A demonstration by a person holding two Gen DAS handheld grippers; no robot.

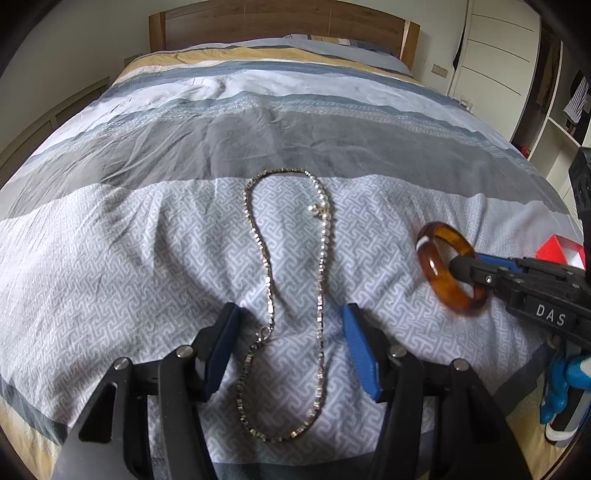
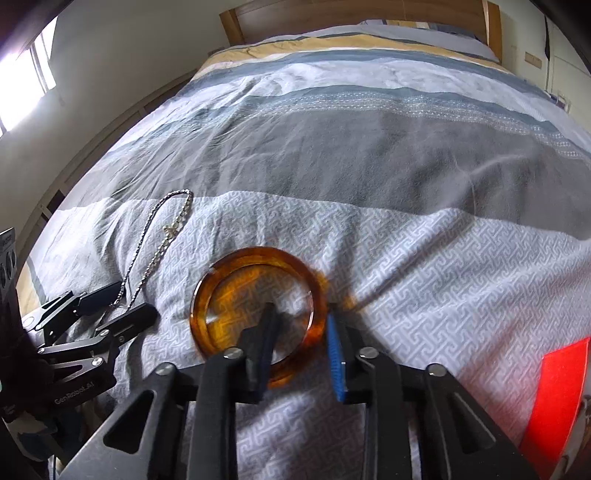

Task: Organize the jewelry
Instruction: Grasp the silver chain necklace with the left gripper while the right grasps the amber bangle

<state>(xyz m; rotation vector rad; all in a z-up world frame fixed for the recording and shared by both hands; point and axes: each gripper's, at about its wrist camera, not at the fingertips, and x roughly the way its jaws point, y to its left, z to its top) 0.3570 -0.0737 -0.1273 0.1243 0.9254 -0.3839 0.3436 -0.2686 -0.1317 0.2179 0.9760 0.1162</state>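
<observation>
The left gripper (image 1: 290, 345) stands spread wide and low over the bed (image 1: 155, 258), one blue pad on either side of the near end of a necklace (image 1: 284, 295), with the pads clear of the chain and nothing grasped. The necklace is a silver chain of small square, shiny links, laid out in a long narrow loop running away from the gripper, with a clasp on its near left strand and a small round bead about halfway up its right strand. To its right, the right gripper (image 2: 301, 345) straddles one side of a bangle (image 2: 258, 314): one finger is inside the ring and the other outside, the rim between them; whether the pads press it cannot be told, as the bangle is blurred. The bangle is a thick, glossy, see-through amber-brown ring with darker patches, lying on the light grey patterned part of the cover. A red box (image 2: 554, 398) sits at the right edge of the bed. Farther off, the cover turns to dark grey, pale and yellow bands, ending at a wooden headboard (image 1: 284, 22).
</observation>
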